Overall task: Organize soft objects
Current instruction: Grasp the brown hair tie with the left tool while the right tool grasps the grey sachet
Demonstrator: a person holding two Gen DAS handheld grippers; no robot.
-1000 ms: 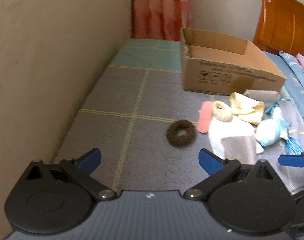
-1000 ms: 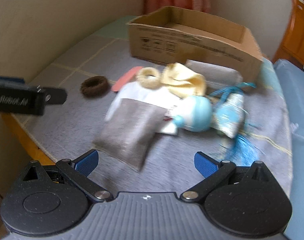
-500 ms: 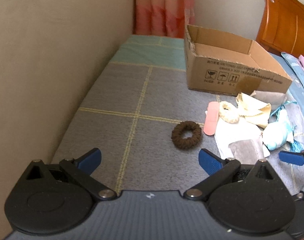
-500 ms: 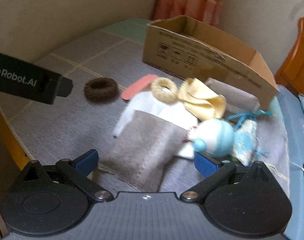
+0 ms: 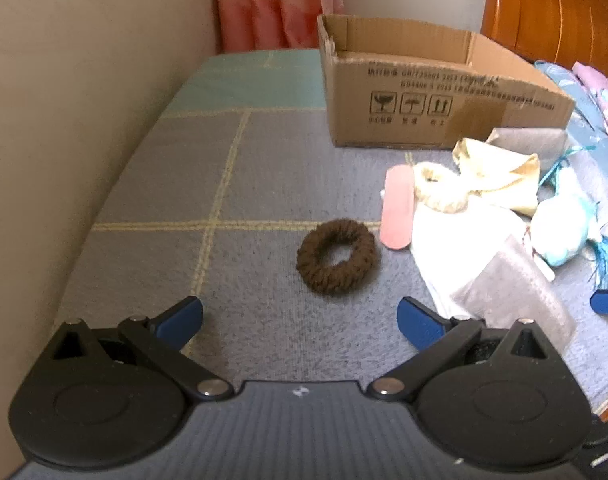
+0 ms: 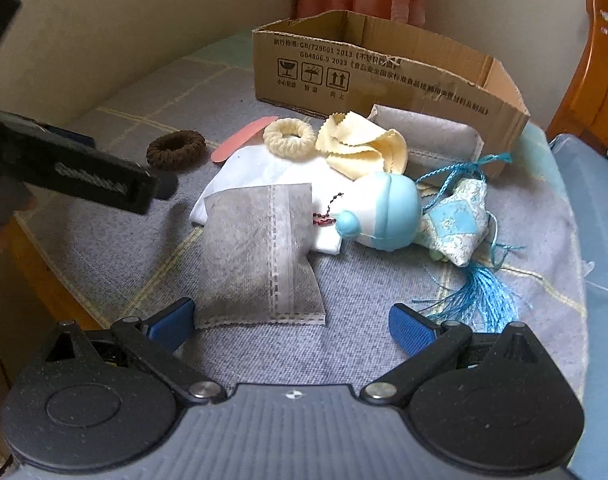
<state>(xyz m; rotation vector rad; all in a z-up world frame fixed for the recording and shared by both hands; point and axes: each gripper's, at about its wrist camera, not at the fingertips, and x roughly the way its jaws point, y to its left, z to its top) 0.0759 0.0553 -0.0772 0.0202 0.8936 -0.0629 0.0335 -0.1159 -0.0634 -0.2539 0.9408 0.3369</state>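
Jaws apart over brown scrunchie (image 5: 336, 256)

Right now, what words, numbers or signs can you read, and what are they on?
On the open brown cardboard box:
"GB/T29601 2013", with Chinese characters before and after, too blurred to read.
"GB4806.9 2023", followed by blurred Chinese characters.
Three handling signs: a broken glass, an umbrella, two up arrows; the captions below are too small to read.
No other text is legible.

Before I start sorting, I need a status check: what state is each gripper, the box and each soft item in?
Left gripper: open, empty.
Right gripper: open, empty.
Box: open-topped, upright; contents hidden.
Brown scrunchie: flat, apart from the pile.
Cream scrunchie: flat, on the white cloth.
Grey pouch: flat, overlapping the white cloth.
Blue toy: on its side.
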